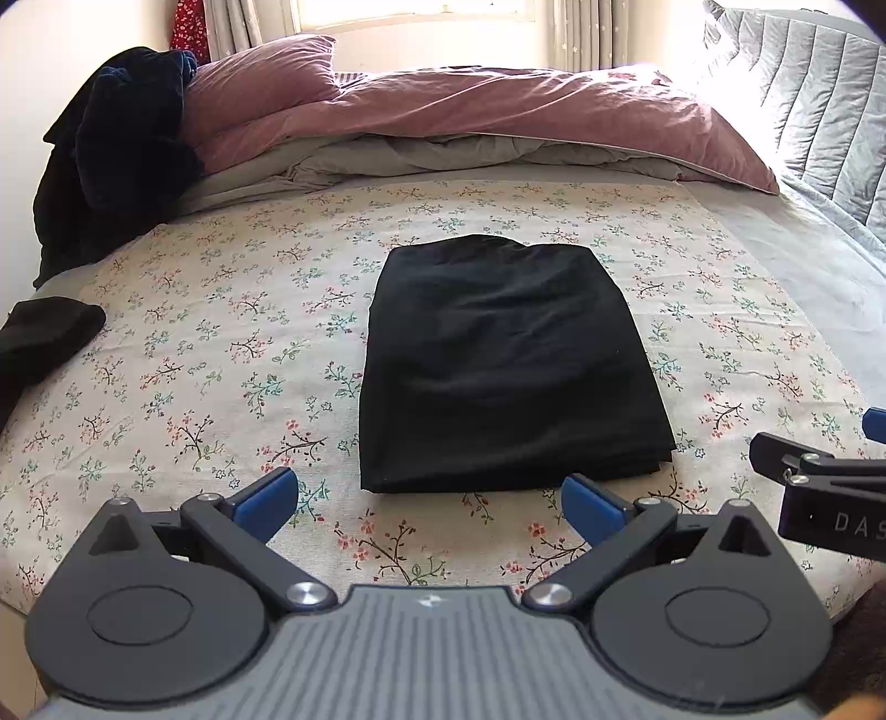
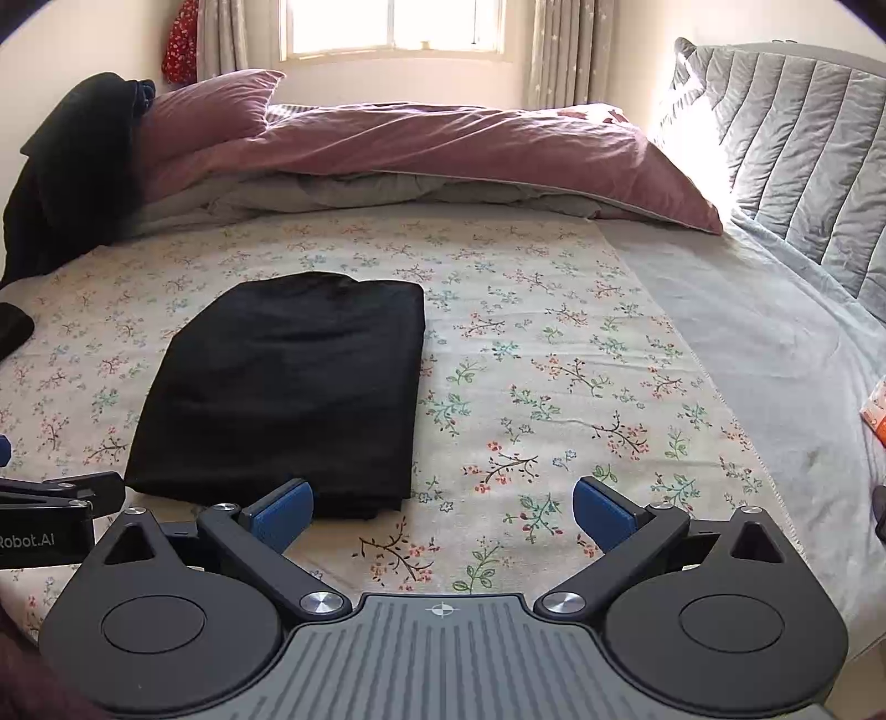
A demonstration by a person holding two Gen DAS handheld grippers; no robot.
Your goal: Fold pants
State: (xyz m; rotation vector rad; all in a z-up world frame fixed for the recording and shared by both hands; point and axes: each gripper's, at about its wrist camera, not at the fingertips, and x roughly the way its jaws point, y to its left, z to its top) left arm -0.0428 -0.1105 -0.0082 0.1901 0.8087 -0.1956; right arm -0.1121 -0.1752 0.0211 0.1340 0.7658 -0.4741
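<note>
A: Where are the folded black fabric pants?

B: They lie as a flat rectangular stack on the cream floral-print bedsheet, straight ahead of the left gripper, with the near edge just beyond its blue-padded fingertips. From the right gripper the pants sit ahead and to its left; the near corner shows just past its left pad

A: And the tools themselves?

B: Both are spread wide with nothing between the fingers. Neither touches the pants. The right one shows at the right edge of the left wrist view, beside the stack

A: What lies farther out?

B: Beyond the pants, a rumpled dusty-pink duvet with a grey underside runs across the far end of the bed. Far ahead to the left, a heap of dark clothing leans by the pink pillow, and a smaller black cloth piece lies at the left edge. To the right stands a grey quilted headboard, and behind everything a bright window
</note>
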